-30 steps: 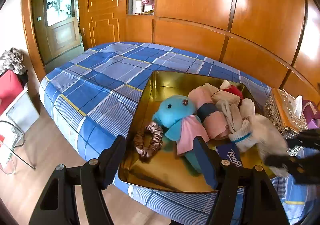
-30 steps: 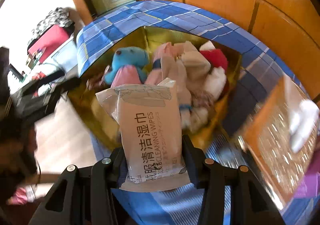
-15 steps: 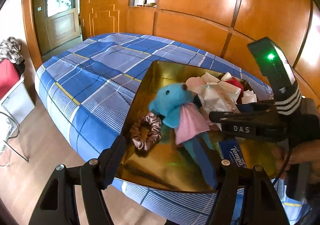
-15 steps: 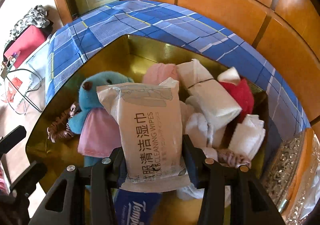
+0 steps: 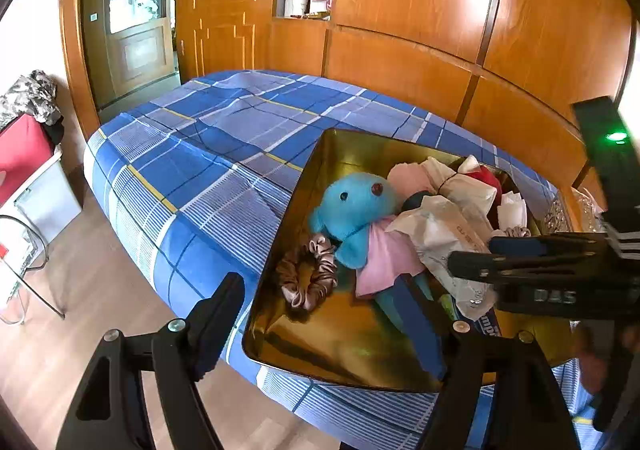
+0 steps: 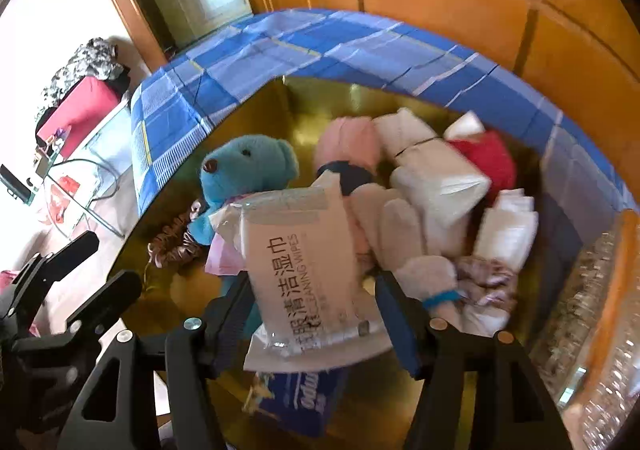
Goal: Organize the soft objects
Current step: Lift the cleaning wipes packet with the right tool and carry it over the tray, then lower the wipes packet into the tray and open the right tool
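Observation:
A gold tray point(image 5: 340, 153) point(image 6: 256, 109) sits on the blue plaid bed and holds a blue plush bear point(image 5: 352, 205) point(image 6: 248, 169), a pink scrunchie point(image 5: 308, 274), rolled socks, cloths and a blue tissue pack point(image 6: 300, 402). My right gripper point(image 6: 316, 314) has widened around a white wet-wipes pack point(image 6: 304, 270), which tilts low over the tray's front, above the tissue pack. It shows from the side in the left wrist view point(image 5: 472, 266). My left gripper point(image 5: 332, 326) is open and empty at the tray's near edge.
The blue plaid bed point(image 5: 208, 153) fills the middle, against a wooden wall. An ornate tissue box point(image 6: 592, 310) stands right of the tray. A red case point(image 5: 20, 153) and a wire rack point(image 5: 16, 250) stand on the floor to the left.
My right gripper carried the wipes pack over the tray and lowered it. Its fingers have now spread and the pack has tilted. My left gripper has stayed open in place.

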A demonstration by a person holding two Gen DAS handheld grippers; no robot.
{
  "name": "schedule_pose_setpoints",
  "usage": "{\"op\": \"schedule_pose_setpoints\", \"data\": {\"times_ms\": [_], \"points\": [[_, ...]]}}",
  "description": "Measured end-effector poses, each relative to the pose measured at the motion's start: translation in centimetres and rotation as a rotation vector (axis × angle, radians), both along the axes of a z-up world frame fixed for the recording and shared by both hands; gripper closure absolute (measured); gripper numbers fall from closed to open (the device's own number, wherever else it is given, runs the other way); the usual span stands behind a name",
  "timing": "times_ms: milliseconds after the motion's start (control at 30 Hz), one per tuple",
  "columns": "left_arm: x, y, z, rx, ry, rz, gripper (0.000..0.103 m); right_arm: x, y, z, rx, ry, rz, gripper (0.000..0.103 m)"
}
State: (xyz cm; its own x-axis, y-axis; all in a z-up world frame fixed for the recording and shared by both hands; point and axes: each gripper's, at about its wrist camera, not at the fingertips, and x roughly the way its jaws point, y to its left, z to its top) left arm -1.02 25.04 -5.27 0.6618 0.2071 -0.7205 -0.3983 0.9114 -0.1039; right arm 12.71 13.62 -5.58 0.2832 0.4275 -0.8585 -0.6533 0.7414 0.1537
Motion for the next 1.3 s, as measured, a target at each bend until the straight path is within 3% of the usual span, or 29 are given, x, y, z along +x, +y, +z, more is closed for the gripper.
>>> {"op": "schedule_pose_setpoints", "data": {"times_ms": [100,167,233,367,700,1300], "points": [[-0.1,-0.1,0.2,0.007,-0.007,0.008,0.021,-0.9,-0.5,0.9,0.026,-0.036,0.006,0.04],[-0.2,-0.1,0.5,0.013,-0.012,0.008,0.021,-1.4,-0.2,0.8,0.005,-0.066,0.012,0.041],[-0.2,-0.2,0.8,0.022,-0.019,0.009,0.02,-1.8,0.4,-0.1,-0.028,-0.093,0.027,0.051],[-0.4,-0.6,1.4,0.032,-0.034,0.001,0.019,-1.8,1.4,-1.1,-0.067,-0.147,-0.002,0.051],[-0.8,-2.5,2.6,0.078,-0.062,-0.03,0.011,-2.8,-1.0,-0.5,-0.026,-0.136,-0.075,0.051],[-1.2,-7.2,3.4,0.148,-0.085,-0.065,0.0,-6.7,-8.3,1.9,-0.009,-0.344,-0.364,0.049]]}}
